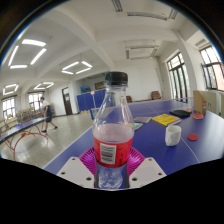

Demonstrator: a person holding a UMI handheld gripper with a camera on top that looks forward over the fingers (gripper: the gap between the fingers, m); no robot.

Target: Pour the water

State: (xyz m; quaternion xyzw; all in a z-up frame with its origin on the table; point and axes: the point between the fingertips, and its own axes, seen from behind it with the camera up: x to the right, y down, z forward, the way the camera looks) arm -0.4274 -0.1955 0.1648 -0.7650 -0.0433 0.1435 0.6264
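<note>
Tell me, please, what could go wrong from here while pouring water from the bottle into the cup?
1. The bottle still has its dark cap on, so tilting it now would probably pour nothing.
2. The gripper holds the bottle low, at the red label, with most of its height above the fingers; it may swing or slip when tilted.
3. The white cup stands well beyond the fingers on the blue table, near a yellow item; water could miss it and wet them.
</note>
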